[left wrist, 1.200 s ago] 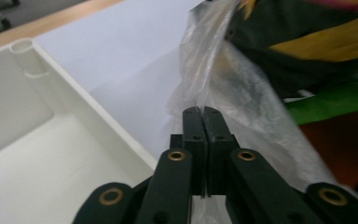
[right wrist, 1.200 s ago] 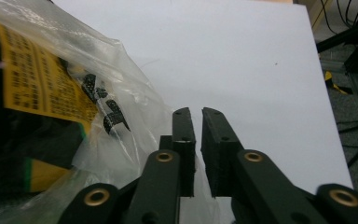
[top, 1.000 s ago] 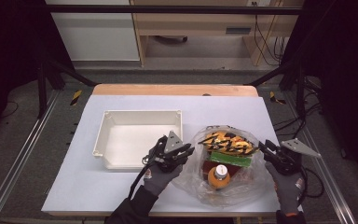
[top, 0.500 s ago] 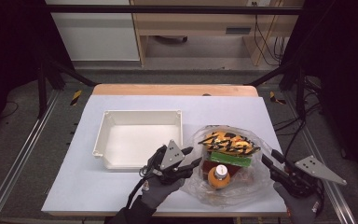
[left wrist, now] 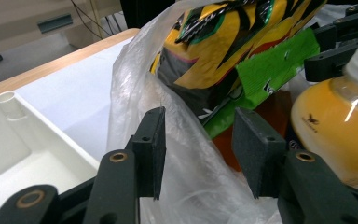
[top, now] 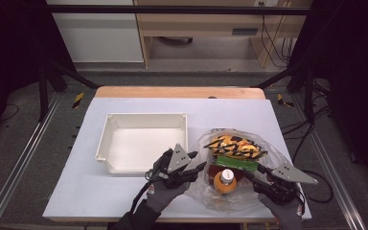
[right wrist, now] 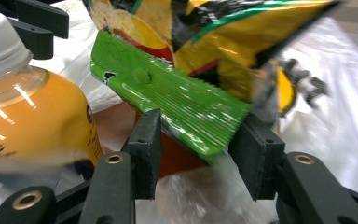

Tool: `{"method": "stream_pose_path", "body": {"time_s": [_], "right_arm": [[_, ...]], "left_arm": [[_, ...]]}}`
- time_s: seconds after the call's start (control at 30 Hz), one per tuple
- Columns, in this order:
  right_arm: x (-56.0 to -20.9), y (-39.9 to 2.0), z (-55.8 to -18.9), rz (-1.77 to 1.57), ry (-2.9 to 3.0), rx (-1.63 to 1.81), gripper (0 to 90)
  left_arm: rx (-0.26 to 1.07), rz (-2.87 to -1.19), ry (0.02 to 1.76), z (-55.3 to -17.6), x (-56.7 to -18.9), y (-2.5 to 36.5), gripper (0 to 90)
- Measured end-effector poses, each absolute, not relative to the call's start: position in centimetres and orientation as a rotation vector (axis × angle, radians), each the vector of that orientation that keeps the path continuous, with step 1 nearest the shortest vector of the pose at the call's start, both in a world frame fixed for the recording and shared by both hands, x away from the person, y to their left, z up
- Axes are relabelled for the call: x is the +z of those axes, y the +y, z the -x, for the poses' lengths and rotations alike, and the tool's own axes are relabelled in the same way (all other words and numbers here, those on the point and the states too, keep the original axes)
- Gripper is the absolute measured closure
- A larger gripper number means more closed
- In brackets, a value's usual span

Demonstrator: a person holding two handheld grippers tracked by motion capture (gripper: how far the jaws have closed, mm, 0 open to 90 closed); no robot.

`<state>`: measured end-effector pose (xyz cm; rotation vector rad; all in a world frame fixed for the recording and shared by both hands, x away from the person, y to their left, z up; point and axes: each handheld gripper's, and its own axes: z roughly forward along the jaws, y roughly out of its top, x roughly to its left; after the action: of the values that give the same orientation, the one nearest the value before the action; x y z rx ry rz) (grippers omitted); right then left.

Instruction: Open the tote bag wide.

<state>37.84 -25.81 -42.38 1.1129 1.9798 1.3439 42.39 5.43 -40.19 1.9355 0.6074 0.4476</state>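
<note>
Here, step in hand: the crinkled clear plastic bag (top: 206, 189), near the front right corner of the white table surface (top: 100, 191), is judged to be opened from both sides.
Left gripper (left wrist: 198, 140): jaws spread, bag film between them, not yet pinched.
Right gripper (right wrist: 198, 140): jaws spread around the green crimped packet edge (right wrist: 168, 98).
Technique: film alone should be pinched, not contents.
Bag contents: yellow-and-black snack packet (top: 235, 147), white-capped orange juice bottle (top: 225, 179).
Shallow white rectangular tray (top: 105, 139): empty, left of the bag.

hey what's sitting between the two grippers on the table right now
In the high view, an orange drink bottle inside the clear plastic bag sits between the left gripper and right gripper.
</note>
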Motion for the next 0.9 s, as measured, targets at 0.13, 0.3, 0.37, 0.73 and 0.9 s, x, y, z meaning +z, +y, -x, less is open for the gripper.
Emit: {"method": "stream_pose_path", "body": {"time_s": [0.13, 0.3, 0.37, 0.73, 0.9], "right_arm": [[-42.6, -25.2, -38.7, -1.075, 1.995, 1.352, 54.5], [-42.7, -24.8, -39.2, -1.042, 2.014, 1.349, 53.9], [-42.7, -24.7, -39.0, -1.024, 2.023, 1.347, 51.0], [-43.1, -24.7, -39.3, -1.009, 1.982, 1.29, 75.6], [-42.8, -24.7, -39.2, -0.979, 1.96, 1.292, 82.5]], "left_arm": [[0.45, -1.935, 0.615, -42.4, -40.3, 5.9, 54.1], [0.46, -1.93, 0.624, -42.4, -40.2, 6.7, 53.9], [0.46, -1.927, 0.63, -42.4, -40.2, 7.2, 53.9], [0.476, -1.923, 0.678, -42.4, -40.5, 9.6, 53.6], [0.48, -1.915, 0.677, -42.3, -40.4, 9.7, 53.5]]}}
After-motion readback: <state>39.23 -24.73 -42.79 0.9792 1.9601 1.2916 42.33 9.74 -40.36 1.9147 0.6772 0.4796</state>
